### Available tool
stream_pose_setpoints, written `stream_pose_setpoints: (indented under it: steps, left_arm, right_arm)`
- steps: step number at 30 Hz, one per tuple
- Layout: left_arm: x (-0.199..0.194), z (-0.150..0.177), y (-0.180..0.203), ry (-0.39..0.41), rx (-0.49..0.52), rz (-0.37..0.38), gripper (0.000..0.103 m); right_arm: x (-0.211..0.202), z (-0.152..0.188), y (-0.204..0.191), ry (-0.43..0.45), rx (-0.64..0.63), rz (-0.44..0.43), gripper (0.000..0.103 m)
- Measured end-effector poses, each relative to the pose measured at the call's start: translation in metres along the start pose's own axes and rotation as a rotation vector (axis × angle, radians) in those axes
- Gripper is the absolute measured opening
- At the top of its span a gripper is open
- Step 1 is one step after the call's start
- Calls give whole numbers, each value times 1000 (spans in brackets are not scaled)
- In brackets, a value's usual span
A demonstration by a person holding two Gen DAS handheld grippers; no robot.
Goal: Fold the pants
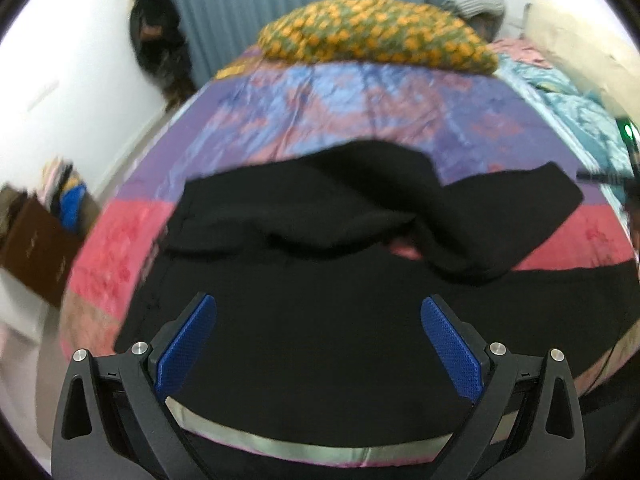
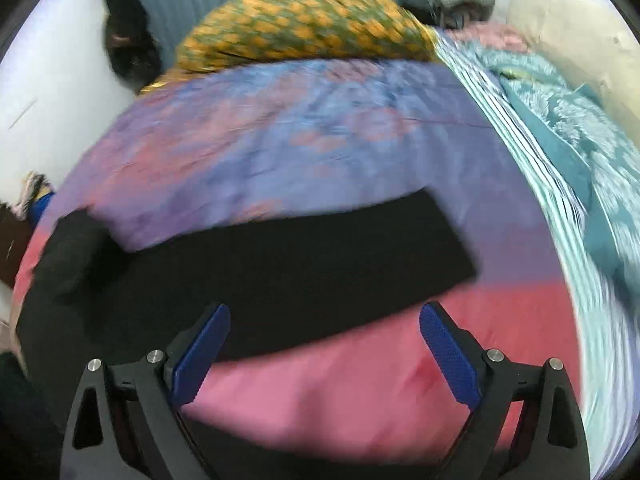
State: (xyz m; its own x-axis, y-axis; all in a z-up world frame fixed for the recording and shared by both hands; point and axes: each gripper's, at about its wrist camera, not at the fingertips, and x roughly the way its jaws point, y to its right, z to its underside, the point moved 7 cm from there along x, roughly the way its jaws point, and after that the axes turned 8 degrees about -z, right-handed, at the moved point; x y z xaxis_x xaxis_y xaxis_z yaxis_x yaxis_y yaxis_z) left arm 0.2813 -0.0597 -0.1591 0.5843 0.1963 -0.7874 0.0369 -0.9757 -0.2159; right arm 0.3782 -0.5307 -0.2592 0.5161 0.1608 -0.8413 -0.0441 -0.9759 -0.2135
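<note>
Both grippers hang wide open and empty above black fabric pants lying rumpled on a bed.

The left gripper [image 1: 318, 320] has its blue-padded fingers [image 1: 450, 344] spread far apart with nothing between them; the black fabric pants [image 1: 320, 280] lie directly beneath and ahead of it, a bunched fold rising just beyond the fingertips and one leg running off to its right. The right gripper [image 2: 324, 326] is equally wide and holds nothing; a flat pant leg [image 2: 280, 264] stretches across just ahead of it, and its left finger sits over the cloth's near edge while its right finger is over the bare pink, purple and blue patchwork bedspread [image 2: 360, 380]. Far ahead of both grippers lies an orange-and-green patterned blanket heap [image 1: 372, 36]; a teal floral cloth [image 2: 580, 152] lies to the right.
</note>
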Motion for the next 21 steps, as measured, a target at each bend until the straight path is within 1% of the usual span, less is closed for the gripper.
stream_pose_setpoints:
  steps: [1,2,3,4,5,8,9,10,11,12,13,14,15,16,17,18,19,20,21]
  left_arm:
    - [6,2,-1,-22,-16,7,102]
    - [14,4,-2,-50,-38,14,102]
    - [18,4,-2,-64,-45,12,102]
    - [23,5,-2,-78,-48,2,102]
    - [27,6,-1,-84,-44,-8,102]
    - [37,9,5,-98,-11,-41,102]
    - [40,10,8,-105,1,-46,102]
    - [45,11,12,-119,20,-56,102]
    - [46,11,14,-126,30,-59,102]
    - [48,11,16,-130,42,-60,102]
    - [47,11,18,-122,49,-61,102]
    - [46,8,20,-113,51,-62,102]
    - [46,6,20,-105,50,-63,102]
    - [45,4,22,-99,45,-62,102]
    - [46,3,23,-99,40,-58,102]
    - [48,2,25,-104,38,-47,102]
    - [50,-1,27,-110,40,-41,102]
    - [53,-5,27,-111,40,-37,102]
    - [54,-11,26,-103,36,-35,102]
  right_arm:
    - [13,-21,24,-36,16,0,93]
    - [34,-43,48,-85,41,-19,87]
    - [43,-53,56,-116,52,-42,72]
    - [58,-65,65,-153,47,-57,62]
    - [73,-76,75,-179,21,-15,58]
    - [114,-88,102,-258,1,63,58]
    - [126,-89,108,-278,15,60,57]
    - [137,-85,108,-311,42,25,51]
    - [144,-83,107,-344,37,32,30]
    - [141,-87,101,-332,-15,58,13]
    - [131,-97,92,-291,-68,51,13]
    - [112,-114,93,-212,-124,107,13]
    - [95,-128,103,-136,-154,187,13]
    - [73,-140,121,-55,-160,321,14]
    - [53,-149,145,9,-122,432,21]
    - [43,-151,162,39,-61,456,42]
    - [38,-148,179,48,20,488,66]
    - [36,-138,196,18,91,547,76]
    - [36,-132,198,7,104,549,79]
